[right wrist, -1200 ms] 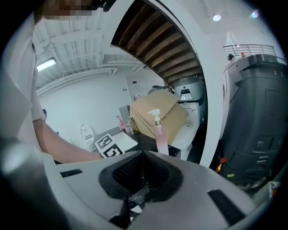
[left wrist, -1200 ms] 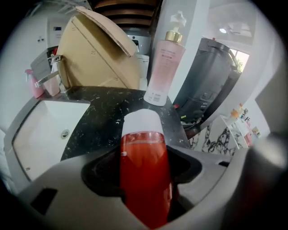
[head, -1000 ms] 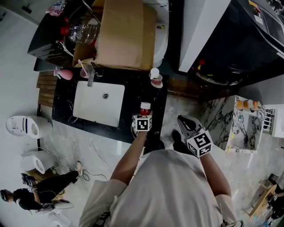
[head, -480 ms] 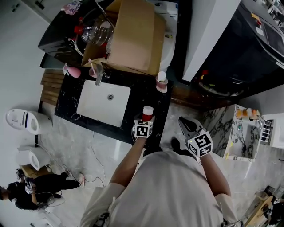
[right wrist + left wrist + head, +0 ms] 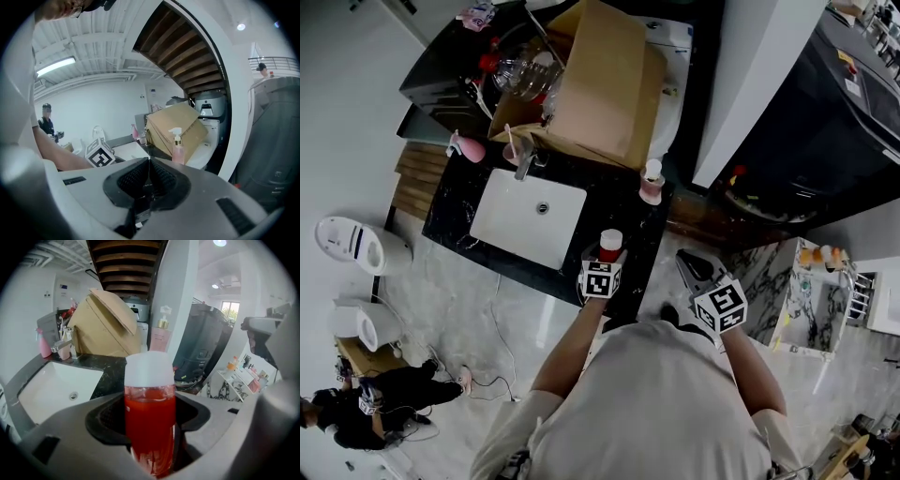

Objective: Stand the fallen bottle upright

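One slip was the risk: the bottle [image 5: 149, 418], clamped upright in the left gripper [image 5: 605, 262] over the counter's [image 5: 628, 211] near edge beside the sink [image 5: 525, 220], could slide through the pads or topple off if released there. It was a smooth, clear cylinder of red liquid with a white cap; the pads were ribbed and black. The right gripper [image 5: 149, 180] sat closed, empty.
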Available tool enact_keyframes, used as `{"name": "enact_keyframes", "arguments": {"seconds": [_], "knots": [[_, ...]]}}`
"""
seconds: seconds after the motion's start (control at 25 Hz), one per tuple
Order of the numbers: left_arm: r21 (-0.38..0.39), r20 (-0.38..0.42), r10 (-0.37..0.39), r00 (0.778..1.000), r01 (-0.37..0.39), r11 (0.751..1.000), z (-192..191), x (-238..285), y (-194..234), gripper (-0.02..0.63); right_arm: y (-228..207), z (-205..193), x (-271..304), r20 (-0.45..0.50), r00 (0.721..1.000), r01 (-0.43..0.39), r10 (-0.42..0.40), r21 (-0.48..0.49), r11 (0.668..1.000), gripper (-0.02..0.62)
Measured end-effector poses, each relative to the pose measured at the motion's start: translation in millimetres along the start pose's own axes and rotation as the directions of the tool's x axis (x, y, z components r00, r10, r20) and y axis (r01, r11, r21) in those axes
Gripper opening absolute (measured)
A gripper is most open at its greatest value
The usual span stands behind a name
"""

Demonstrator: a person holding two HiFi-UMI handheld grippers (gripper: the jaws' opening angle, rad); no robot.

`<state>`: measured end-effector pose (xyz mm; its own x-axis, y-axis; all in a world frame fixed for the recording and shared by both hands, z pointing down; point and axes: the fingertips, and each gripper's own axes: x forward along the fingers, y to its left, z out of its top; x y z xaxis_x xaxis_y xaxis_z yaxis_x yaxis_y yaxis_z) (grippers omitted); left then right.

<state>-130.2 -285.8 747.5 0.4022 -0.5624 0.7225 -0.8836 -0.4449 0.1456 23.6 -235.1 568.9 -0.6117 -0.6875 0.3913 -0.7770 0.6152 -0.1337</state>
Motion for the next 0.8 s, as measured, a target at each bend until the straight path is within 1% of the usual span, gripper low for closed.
{"name": "enact_keyframes", "arguments": {"seconds": [0.24,0.4,0.6,0.8], "knots": [[0.003,0.04,0.024,0.999,-0.025,1.0,14.0,-10.6,8.2,0.285,0.3,2.6,-0.9,0.001,1.0,-0.003,0.003,-0.008,1.0,0.034],[0.008,0.07,0.056,0.996,-0.056,0.998,23.7,-17.3,17.6,0.285,-0.3,2.7,-2.2,0.003,1.0,0.003,-0.003,-0.008,1.0,0.034],[0.015,0.107,0.101,0.989,-0.104,0.995,31.5,-26.2,29.6,0.285,1.5,2.3,-4.0,0.003,1.0,0.001,-0.001,-0.014,1.0,0.034],[0.004,0.164,0.121,0.979,-0.123,0.992,34.9,-35.8,35.1,0.286,2.4,2.8,-7.1,0.004,1.0,0.004,-0.004,-0.019,1.0,0.034]]}}
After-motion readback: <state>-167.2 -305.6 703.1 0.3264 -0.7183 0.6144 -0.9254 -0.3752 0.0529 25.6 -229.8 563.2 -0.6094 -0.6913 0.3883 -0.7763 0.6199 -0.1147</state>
